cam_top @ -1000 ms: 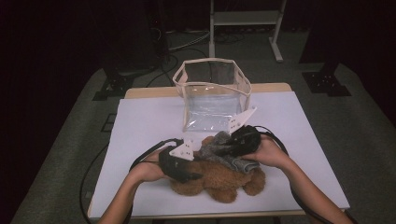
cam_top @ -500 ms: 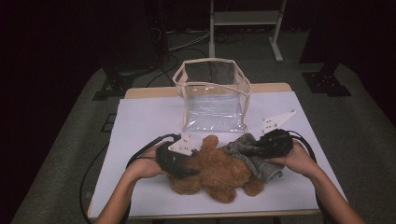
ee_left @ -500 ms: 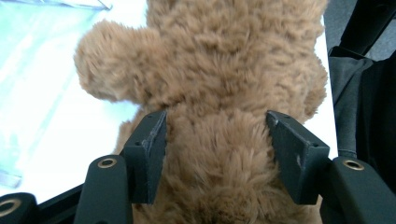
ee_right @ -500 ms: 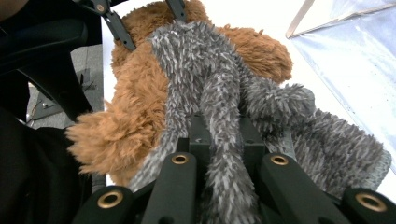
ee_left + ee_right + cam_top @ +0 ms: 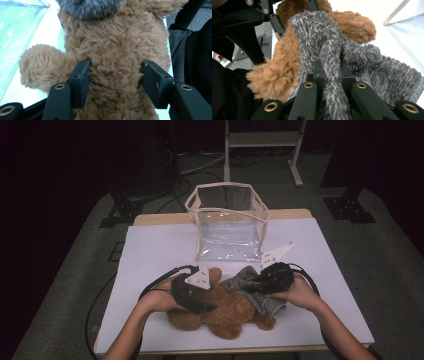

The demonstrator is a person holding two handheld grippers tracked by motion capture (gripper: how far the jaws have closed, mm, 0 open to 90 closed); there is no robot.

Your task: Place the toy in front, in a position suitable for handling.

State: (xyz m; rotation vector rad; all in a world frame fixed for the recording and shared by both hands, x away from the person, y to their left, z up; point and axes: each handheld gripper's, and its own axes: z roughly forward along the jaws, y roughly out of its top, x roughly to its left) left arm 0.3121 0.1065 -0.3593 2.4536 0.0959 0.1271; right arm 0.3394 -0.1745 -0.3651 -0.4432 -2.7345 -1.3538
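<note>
Plainly soft and light, the brown plush teddy bear (image 5: 225, 312) lying near the desk's (image 5: 150, 255) near edge gives under the left gripper (image 5: 115, 75), half-closed around its torso, while the right gripper (image 5: 334, 82) pinches its fuzzy grey knitted garment (image 5: 322, 40) tight.

The left claw (image 5: 207, 307) hides part of the teddy bear (image 5: 227, 312).

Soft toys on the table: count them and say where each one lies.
1: a brown teddy bear lies near the front edge of the table, between the two grippers. Its grey fuzzy garment is clothing, not a second toy. The clear bag behind looks empty.
</note>
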